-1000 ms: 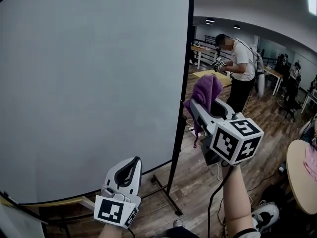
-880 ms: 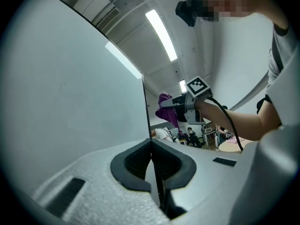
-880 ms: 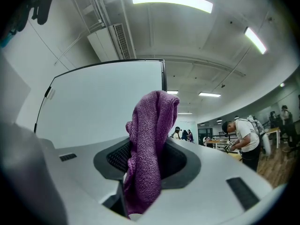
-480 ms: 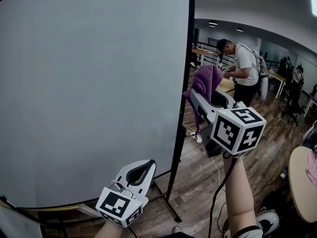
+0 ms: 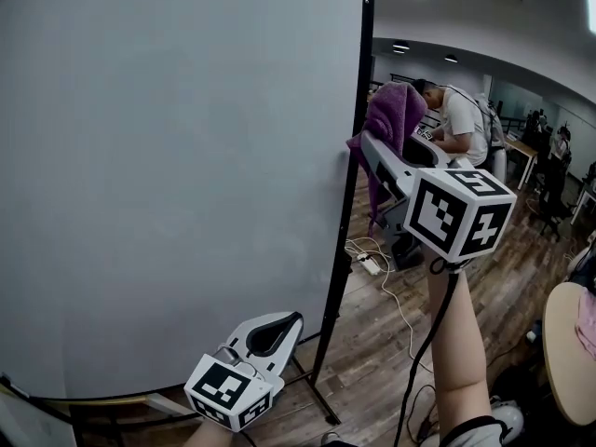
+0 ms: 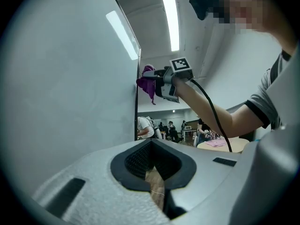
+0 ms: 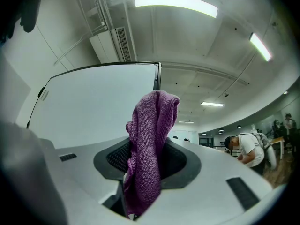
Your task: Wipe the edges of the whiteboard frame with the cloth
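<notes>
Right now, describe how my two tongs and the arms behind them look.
The left tongs and right tongs are light grey shells with black padded inner faces. Each carries a white cube with black square markers. A black cable trails from the right one. The sleeve is short, grey, with a dark cuff.

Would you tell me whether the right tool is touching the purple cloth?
Touching: the right gripper view shows the right tool clamping the purple cloth between its jaws.

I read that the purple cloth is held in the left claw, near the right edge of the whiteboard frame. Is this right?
Not quite: the right claw holds the purple cloth, as the right gripper view shows. The left claw holds nothing.
</notes>
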The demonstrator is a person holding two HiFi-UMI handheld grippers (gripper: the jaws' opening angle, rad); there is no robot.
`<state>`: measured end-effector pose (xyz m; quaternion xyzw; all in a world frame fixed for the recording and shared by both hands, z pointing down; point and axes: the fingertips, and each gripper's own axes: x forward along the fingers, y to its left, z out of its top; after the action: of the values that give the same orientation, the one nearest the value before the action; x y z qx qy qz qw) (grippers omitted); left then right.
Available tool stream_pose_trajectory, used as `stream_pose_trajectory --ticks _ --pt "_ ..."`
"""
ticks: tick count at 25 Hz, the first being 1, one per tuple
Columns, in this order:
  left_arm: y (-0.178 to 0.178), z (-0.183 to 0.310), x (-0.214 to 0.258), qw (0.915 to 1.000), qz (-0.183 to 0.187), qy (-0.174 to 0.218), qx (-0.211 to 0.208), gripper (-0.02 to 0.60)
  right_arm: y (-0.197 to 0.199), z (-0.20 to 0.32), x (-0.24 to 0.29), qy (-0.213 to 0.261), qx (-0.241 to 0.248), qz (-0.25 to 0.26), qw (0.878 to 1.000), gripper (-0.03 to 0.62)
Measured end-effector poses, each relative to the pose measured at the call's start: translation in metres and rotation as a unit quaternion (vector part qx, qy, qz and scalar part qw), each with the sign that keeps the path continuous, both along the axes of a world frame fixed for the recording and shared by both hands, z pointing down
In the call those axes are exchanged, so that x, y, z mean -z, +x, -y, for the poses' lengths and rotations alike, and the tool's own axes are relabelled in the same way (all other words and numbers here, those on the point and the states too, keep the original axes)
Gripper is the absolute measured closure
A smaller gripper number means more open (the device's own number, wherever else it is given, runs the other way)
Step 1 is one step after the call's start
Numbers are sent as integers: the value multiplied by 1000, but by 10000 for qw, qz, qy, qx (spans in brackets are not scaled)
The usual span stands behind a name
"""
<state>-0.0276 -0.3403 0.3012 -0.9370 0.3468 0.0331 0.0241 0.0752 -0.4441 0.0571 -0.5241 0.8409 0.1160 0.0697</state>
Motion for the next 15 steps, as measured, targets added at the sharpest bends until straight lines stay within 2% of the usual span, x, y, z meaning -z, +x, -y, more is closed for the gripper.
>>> stream_pose_trajectory --ticks 6,11,15 --pt "-1 13 3 10000 -16 10 98 565 2 11 34 252 0 21 9997 431" --pt "-9 20 27 9999 -29 15 122 565 -4 17 83 529 -36 20 9986 431" --pt "-4 26 15 9998 -83 33 201 565 -2 25 88 680 -40 -18 9977 431"
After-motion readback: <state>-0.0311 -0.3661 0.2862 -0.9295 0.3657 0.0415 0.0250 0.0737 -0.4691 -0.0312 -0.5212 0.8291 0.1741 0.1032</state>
